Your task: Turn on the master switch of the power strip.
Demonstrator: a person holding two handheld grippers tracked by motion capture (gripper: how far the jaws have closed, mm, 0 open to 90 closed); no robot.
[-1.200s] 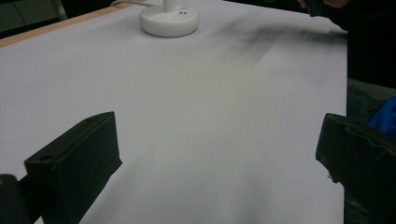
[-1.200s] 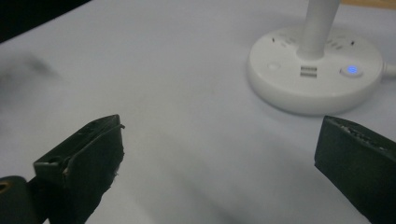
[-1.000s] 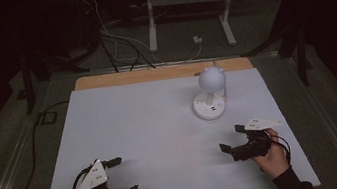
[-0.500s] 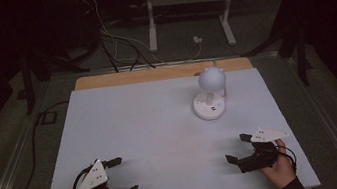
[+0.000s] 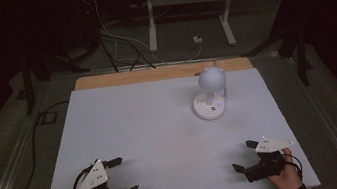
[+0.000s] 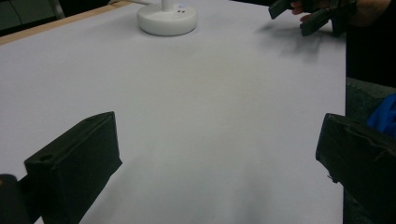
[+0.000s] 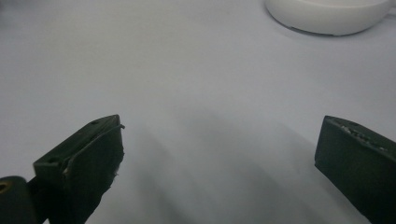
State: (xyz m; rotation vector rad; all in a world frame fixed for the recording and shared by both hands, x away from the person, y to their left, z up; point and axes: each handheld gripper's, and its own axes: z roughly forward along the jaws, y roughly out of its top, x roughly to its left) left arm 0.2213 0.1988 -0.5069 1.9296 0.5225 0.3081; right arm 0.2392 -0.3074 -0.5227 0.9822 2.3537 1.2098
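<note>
Here, a white worktop (image 5: 161,126) w/ a wooden strip along its far edge carries one thing: a small white lamp (image 5: 210,93), round base plus ball-shaped head, standing upright toward the far right part of the worktop, well apart from both grippers.

Left gripper (image 5: 123,174) sits near the near left corner, held in a dark-sleeved hand, grey three-cornered plate on top. Jaws spread wide, nothing between them; in the left gripper view they frame bare white worktop, w/ the lamp base (image 6: 167,18) far ahead and the other gripper (image 6: 299,16) at upper right.

Right gripper (image 5: 245,156) is near the near right corner, close to the near edge, held by a bare hand (image 5: 287,178). Jaws also wide apart, empty, pointing left across the worktop. Right gripper view: bare surface between the two black jaws, edge of the lamp base (image 7: 327,16) at top right.

Beyond the far edge: dark floor, loose cables (image 5: 119,46), white legs of a stand (image 5: 190,15).
</note>
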